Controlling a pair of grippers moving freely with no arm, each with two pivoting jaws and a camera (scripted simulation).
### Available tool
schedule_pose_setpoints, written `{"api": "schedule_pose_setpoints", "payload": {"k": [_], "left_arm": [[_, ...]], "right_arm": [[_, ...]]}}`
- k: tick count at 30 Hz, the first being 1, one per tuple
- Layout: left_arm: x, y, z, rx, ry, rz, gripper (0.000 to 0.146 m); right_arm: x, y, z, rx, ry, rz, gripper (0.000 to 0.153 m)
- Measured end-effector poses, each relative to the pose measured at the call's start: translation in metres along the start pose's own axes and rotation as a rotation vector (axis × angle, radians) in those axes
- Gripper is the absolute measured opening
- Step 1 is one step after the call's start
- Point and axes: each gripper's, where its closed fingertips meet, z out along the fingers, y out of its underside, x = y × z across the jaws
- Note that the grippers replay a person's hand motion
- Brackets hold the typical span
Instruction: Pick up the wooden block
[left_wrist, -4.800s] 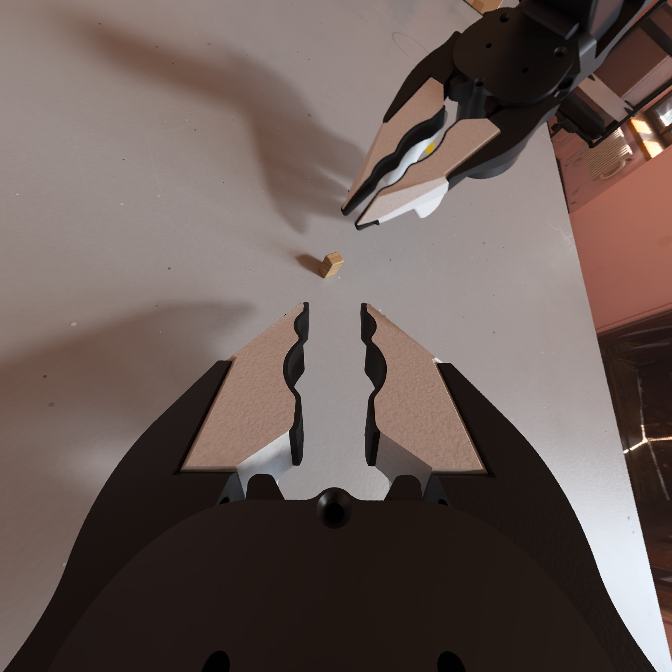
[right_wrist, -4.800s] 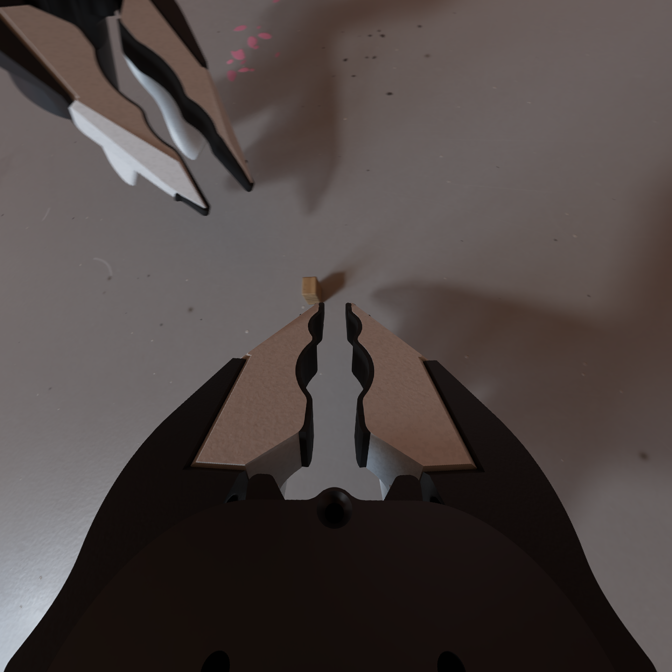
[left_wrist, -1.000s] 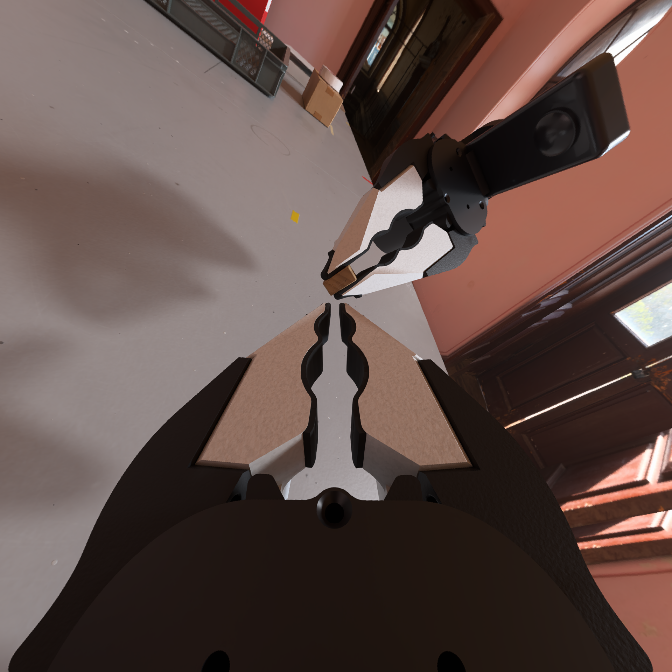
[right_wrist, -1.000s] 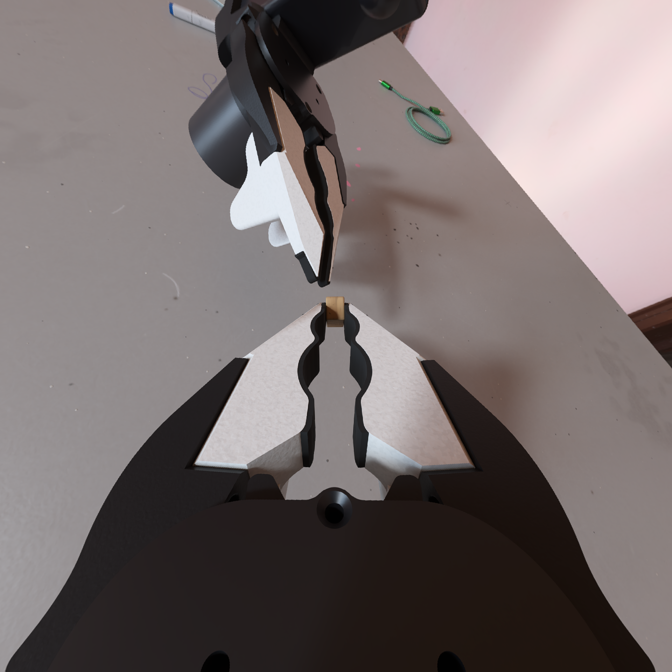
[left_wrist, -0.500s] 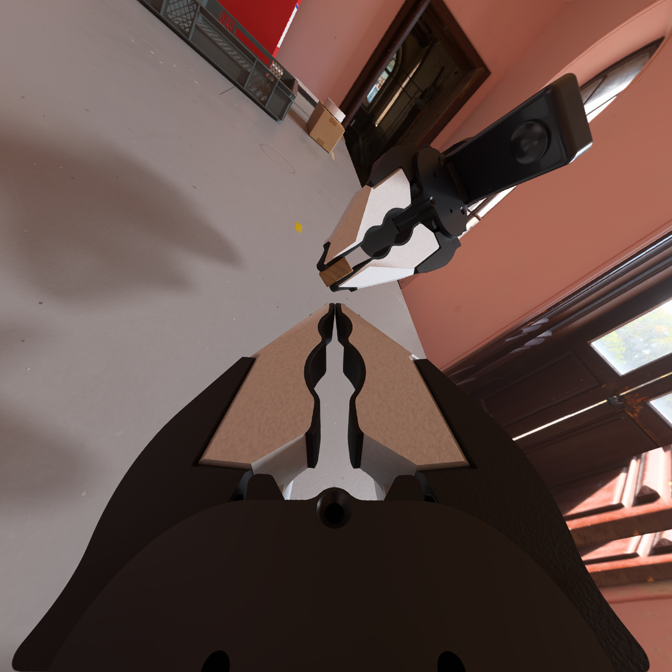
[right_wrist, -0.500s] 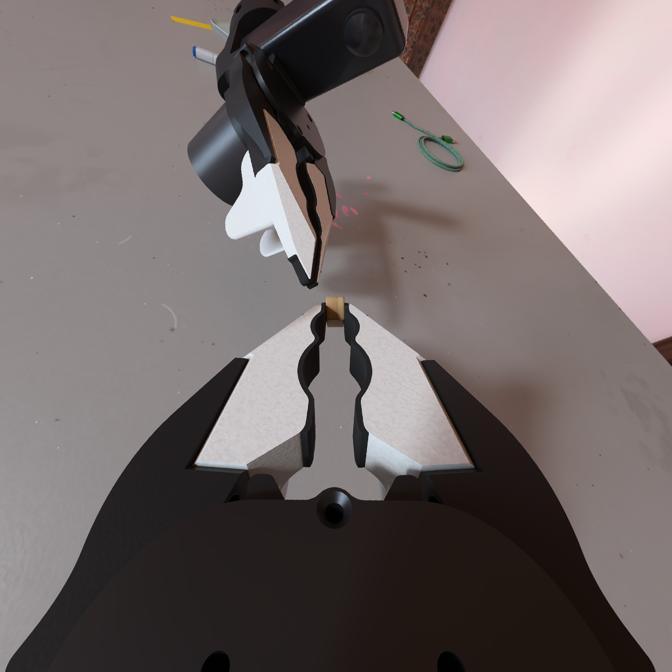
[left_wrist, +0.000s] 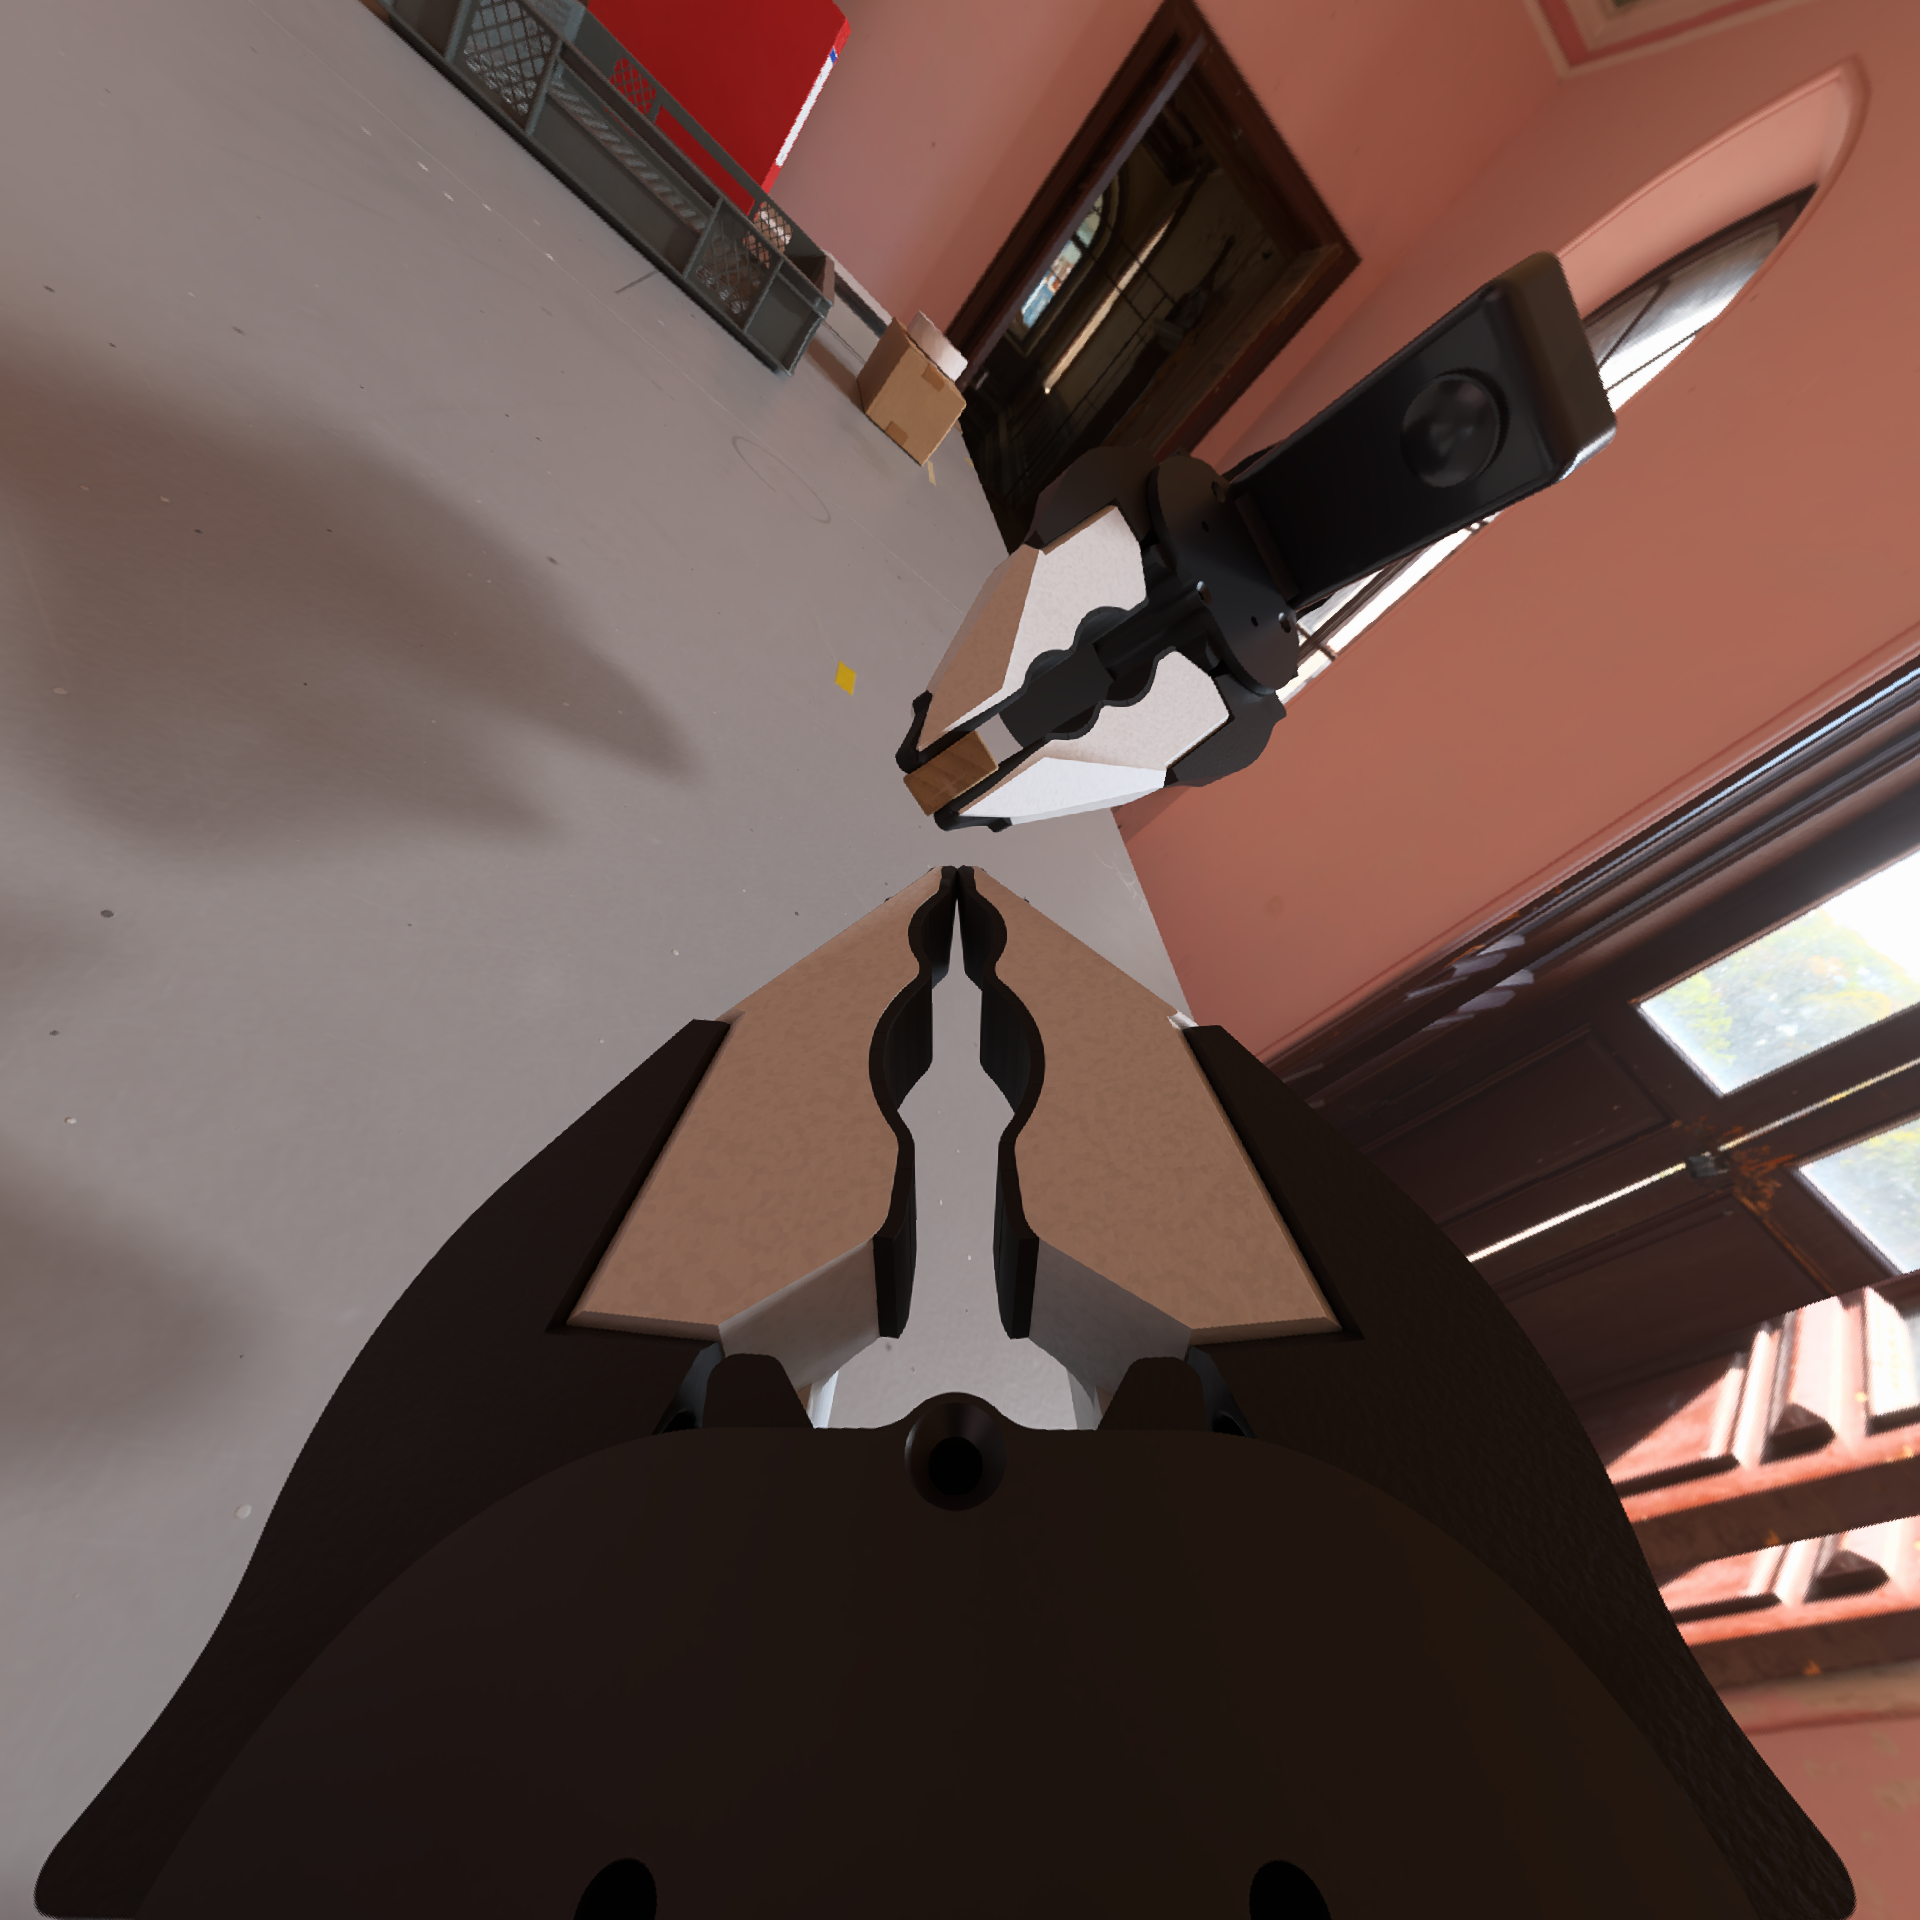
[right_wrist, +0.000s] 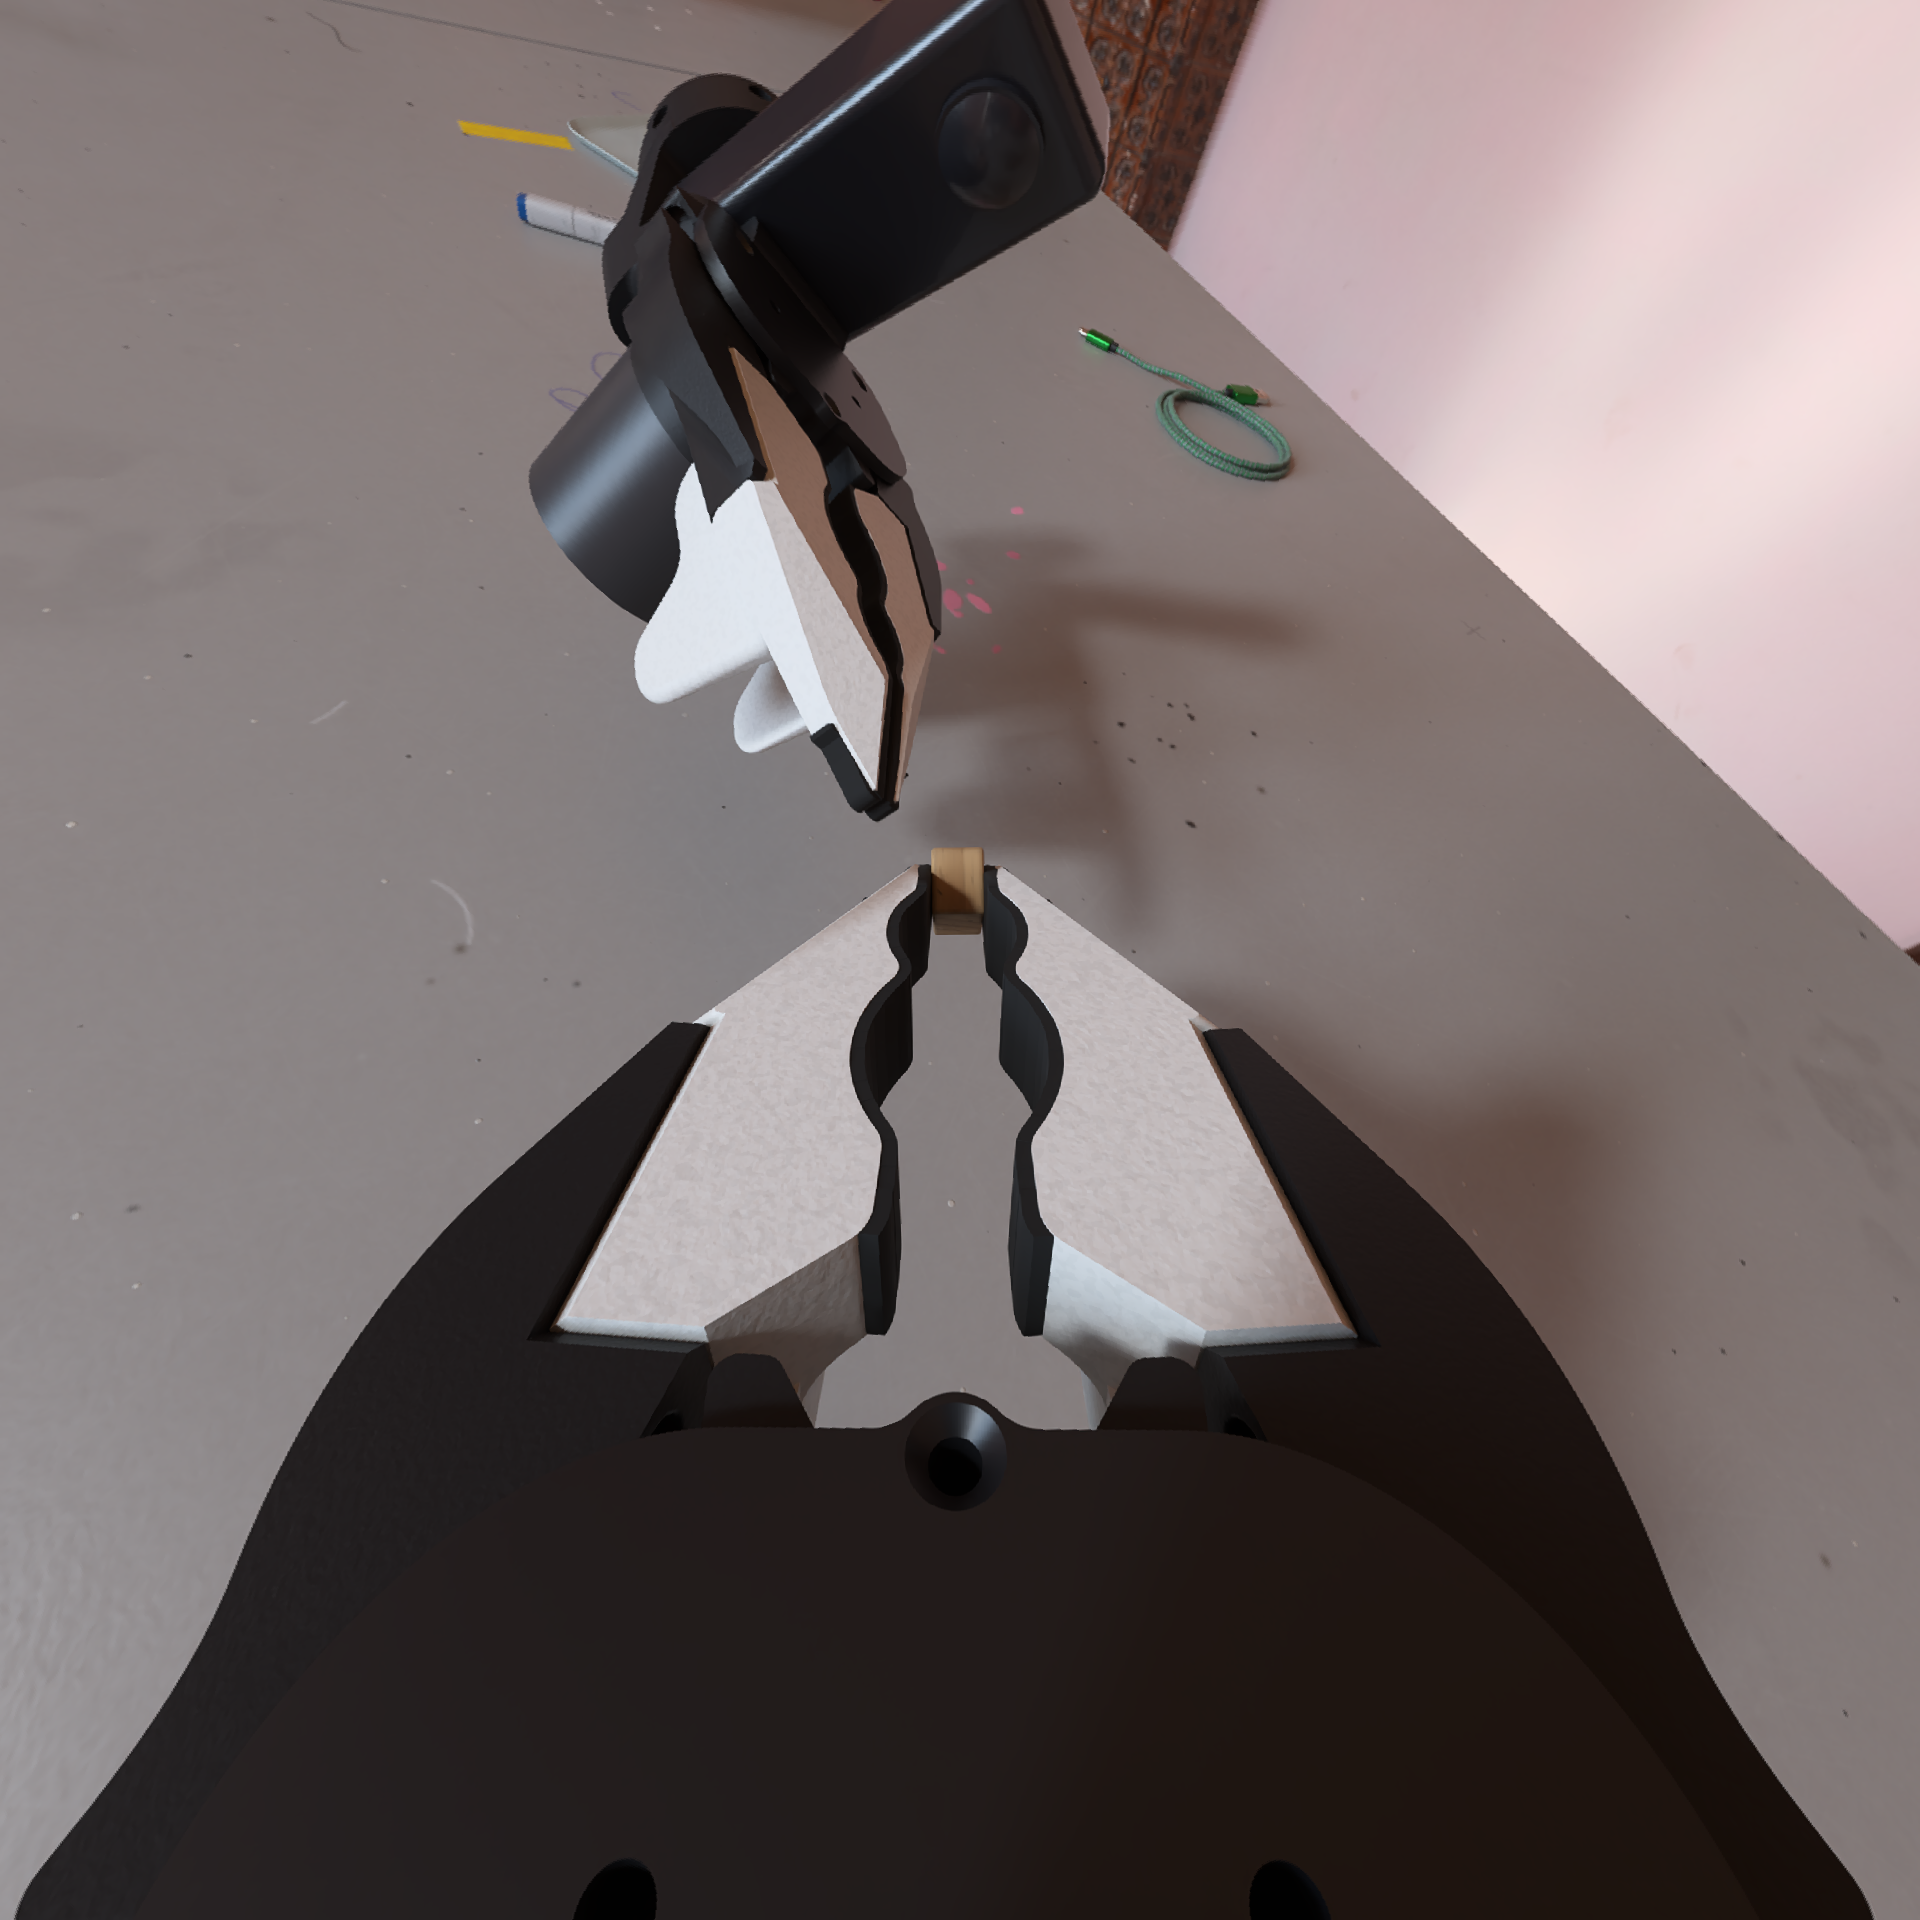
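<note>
The small wooden block is clamped between the tips of my right gripper, held well above the grey table. In the left wrist view the right gripper hangs just beyond my fingertips with the block at its tips. My left gripper is shut and empty, its tips touching. In the right wrist view the left gripper points down at the block from just above it, a small gap apart.
A green cable, a marker and a yellow strip lie far off on the table. In the left wrist view a grey crate, a cardboard box and a yellow chip lie near the table's far edge.
The right gripper, open beside the block on the table 4.8 s ago, now holds it lifted. In the last second the left gripper's jaws closed fully and both grippers rose a little.
</note>
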Motion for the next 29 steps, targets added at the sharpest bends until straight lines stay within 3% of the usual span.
{"api": "schedule_pose_setpoints", "payload": {"k": [29], "left_arm": [[-0.022, -0.031, 0.004, 0.072, -0.081, 0.033, 0.0]], "right_arm": [[0.044, 0.008, -0.02, 0.046, 0.062, 0.068, 0.009]]}}
